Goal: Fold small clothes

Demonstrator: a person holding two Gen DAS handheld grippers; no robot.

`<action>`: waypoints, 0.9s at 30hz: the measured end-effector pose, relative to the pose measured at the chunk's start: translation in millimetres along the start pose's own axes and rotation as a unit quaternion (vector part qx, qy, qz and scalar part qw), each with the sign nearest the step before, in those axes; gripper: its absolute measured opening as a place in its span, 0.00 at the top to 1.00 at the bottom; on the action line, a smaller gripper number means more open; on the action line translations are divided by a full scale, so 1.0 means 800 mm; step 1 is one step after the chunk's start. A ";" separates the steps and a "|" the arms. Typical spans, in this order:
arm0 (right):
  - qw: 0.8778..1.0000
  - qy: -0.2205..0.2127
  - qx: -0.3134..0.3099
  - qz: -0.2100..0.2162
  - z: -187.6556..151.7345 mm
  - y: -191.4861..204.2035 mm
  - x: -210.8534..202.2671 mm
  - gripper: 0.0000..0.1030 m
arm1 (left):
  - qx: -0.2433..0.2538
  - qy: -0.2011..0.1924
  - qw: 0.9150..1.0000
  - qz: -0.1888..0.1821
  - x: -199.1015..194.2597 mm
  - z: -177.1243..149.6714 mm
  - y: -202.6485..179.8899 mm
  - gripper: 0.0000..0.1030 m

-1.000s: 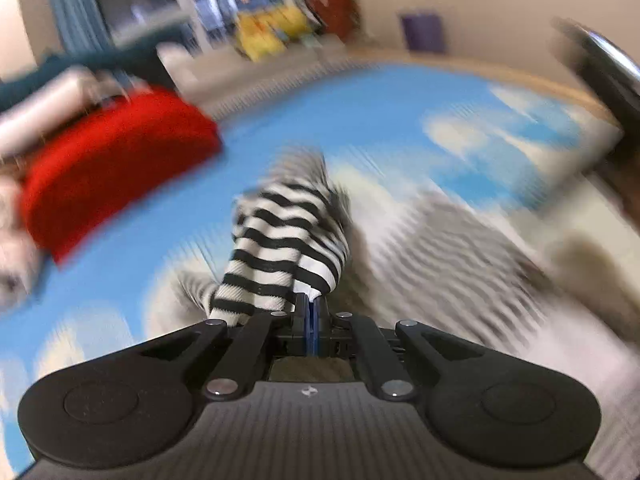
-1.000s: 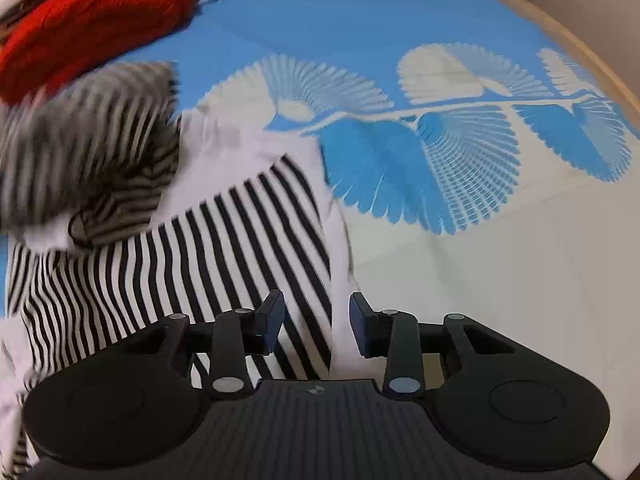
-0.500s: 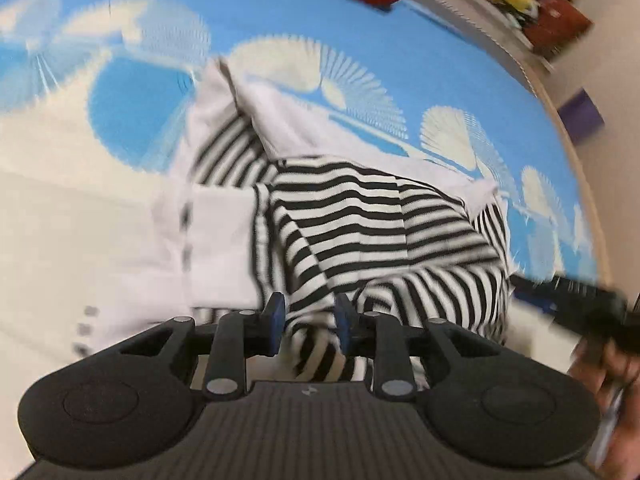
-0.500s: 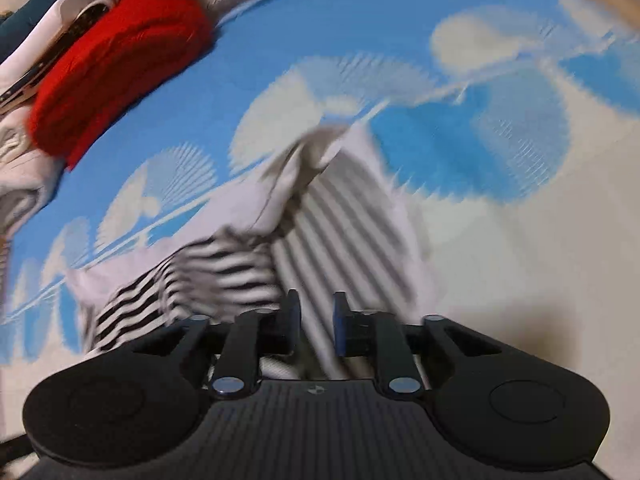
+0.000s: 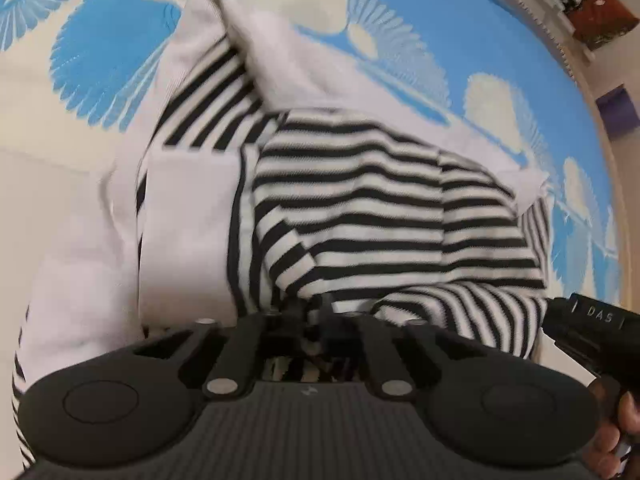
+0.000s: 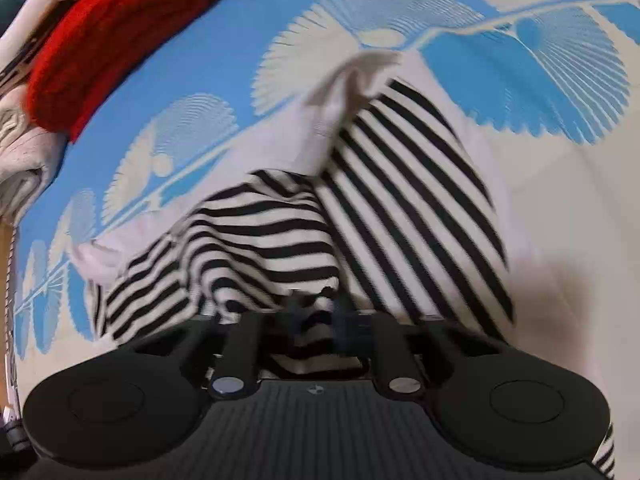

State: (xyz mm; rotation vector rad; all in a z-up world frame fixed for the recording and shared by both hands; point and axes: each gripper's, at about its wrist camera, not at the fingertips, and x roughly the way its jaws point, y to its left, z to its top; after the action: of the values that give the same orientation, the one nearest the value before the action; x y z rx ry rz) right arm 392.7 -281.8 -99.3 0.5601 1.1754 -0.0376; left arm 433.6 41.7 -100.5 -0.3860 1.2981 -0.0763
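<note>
Legible text: one item only. Left wrist view, lower right edge: white capitals "DAS" on the black body of the right hand-held gripper point(image 5: 592, 330), set between short white tick marks. The lettering is small and sits at the frame edge, so it may be part of a longer word.

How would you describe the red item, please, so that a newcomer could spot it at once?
Start from the blue mat with its pale fan pattern, seen in the right wrist view. Follow it to its far left edge, where a heap of clothes lies. The red knit sits there, thick and folded, the only solid red piece beside pale fabrics and the striped garment.
</note>
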 end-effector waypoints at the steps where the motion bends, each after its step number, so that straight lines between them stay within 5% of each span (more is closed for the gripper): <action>1: 1.000 -0.011 -0.004 0.002 0.002 0.003 -0.006 0.98 | 0.012 -0.022 1.000 -0.007 -0.010 0.004 -0.003 0.96; 4: 0.995 -0.076 0.030 0.055 0.013 0.001 -0.043 0.99 | 0.007 -0.115 0.990 -0.080 -0.054 0.015 0.000 0.96; 7: 0.964 -0.213 0.042 0.154 0.021 -0.004 -0.115 0.99 | 0.002 -0.240 0.955 -0.176 -0.114 0.016 0.016 0.96; 9: 0.942 -0.272 0.040 0.194 0.020 -0.010 -0.149 0.99 | 0.007 -0.266 0.946 -0.187 -0.129 0.014 0.028 0.96; 11: 0.940 -0.271 0.054 0.199 0.017 -0.021 -0.156 0.99 | -0.011 -0.224 0.961 -0.160 -0.114 0.017 0.045 0.96; 12: 0.951 -0.247 0.053 0.181 0.017 -0.023 -0.149 0.99 | -0.021 -0.189 0.973 -0.133 -0.101 0.017 0.052 0.96; 14: 0.986 -0.138 0.028 0.093 0.017 -0.023 -0.112 0.99 | -0.052 -0.059 0.995 -0.055 -0.052 0.012 0.077 0.95; 16: 0.999 -0.014 0.029 0.002 0.001 -0.039 -0.063 0.99 | -0.104 -0.003 0.994 -0.013 -0.026 0.000 0.103 0.95; 18: 0.997 0.037 0.064 -0.005 -0.015 -0.059 -0.041 0.99 | -0.153 0.009 0.988 -0.029 -0.028 -0.002 0.122 0.91; 22: 0.996 0.002 0.083 0.011 -0.011 -0.058 -0.060 0.90 | -0.153 -0.020 0.986 -0.064 -0.069 0.005 0.119 0.64; 23: 0.996 -0.005 0.085 0.014 -0.013 -0.060 -0.067 0.78 | -0.152 -0.021 0.985 -0.075 -0.077 0.003 0.115 0.59; 24: 0.996 -0.008 0.087 0.012 -0.009 -0.062 -0.070 0.65 | -0.151 -0.016 0.985 -0.082 -0.082 -0.002 0.111 0.57; 27: 0.996 0.021 0.082 -0.011 -0.018 -0.068 -0.060 0.57 | -0.158 0.022 0.984 -0.083 -0.065 -0.010 0.098 0.57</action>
State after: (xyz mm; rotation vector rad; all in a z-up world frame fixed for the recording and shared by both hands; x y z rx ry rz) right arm 343.7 -334.7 -82.2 0.6942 1.2267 -0.1431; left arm 398.8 127.1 -79.2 -0.7679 1.3227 -0.0185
